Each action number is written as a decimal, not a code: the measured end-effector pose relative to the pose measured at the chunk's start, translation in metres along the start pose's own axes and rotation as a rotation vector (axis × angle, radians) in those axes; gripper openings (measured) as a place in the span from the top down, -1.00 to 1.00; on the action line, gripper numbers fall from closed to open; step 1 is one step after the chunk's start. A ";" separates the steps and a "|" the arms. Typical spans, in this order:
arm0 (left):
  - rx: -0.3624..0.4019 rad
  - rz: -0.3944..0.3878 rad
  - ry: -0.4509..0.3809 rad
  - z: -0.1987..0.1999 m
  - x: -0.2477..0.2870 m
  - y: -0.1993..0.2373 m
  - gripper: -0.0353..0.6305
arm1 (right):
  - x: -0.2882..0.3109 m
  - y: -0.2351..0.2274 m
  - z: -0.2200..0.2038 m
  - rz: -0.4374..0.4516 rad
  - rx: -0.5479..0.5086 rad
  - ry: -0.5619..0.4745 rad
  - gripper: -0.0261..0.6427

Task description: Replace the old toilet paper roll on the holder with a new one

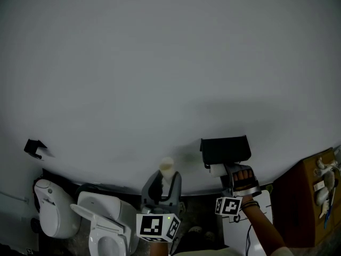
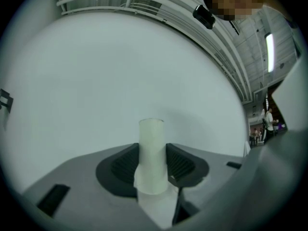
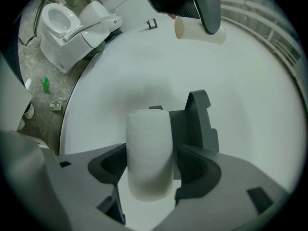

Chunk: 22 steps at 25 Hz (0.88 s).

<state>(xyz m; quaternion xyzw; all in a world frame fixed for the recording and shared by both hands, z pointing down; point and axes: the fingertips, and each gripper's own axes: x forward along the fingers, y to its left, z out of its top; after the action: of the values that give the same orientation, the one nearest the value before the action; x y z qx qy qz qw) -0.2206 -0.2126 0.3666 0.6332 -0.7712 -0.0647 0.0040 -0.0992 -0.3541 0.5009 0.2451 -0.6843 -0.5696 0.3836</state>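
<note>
My left gripper [image 1: 164,179] [image 2: 153,165] is shut on the old roll [image 1: 167,166] [image 2: 151,153], a thin pale tube with a scrap of paper, held upright before the white wall. My right gripper [image 1: 228,170] [image 3: 149,165] is shut on the new roll [image 3: 149,153] [image 1: 216,169], thick and white, close under the black holder [image 1: 225,149] on the wall. In the right gripper view the holder [image 3: 199,124] stands just behind the new roll. The old roll [image 3: 199,30] and a left fingertip [image 3: 208,8] show at that view's top.
A white toilet [image 1: 101,223] [image 3: 62,23] stands on the floor at the left, with a second white fixture [image 1: 50,212] beside it. A small black bracket [image 1: 34,148] is on the wall. A brown box [image 1: 309,196] stands at the right. A green bottle [image 3: 46,84] lies on the floor.
</note>
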 end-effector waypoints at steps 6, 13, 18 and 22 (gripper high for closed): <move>-0.003 -0.007 0.002 0.000 -0.001 -0.004 0.35 | -0.020 -0.002 0.004 0.058 0.147 -0.043 0.00; 0.005 -0.012 0.004 -0.003 0.007 -0.010 0.35 | -0.057 -0.035 0.001 0.083 0.680 -0.152 0.00; 0.019 -0.014 0.008 -0.004 0.014 -0.015 0.35 | -0.077 -0.069 -0.011 0.142 1.172 -0.308 0.00; 0.020 -0.009 0.009 -0.003 0.019 -0.021 0.35 | -0.087 -0.089 -0.041 0.060 1.310 -0.293 0.02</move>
<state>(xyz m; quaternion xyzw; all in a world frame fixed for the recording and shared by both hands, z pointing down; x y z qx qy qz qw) -0.2039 -0.2357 0.3662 0.6368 -0.7691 -0.0540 0.0007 -0.0246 -0.3318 0.3957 0.3283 -0.9401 -0.0529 0.0745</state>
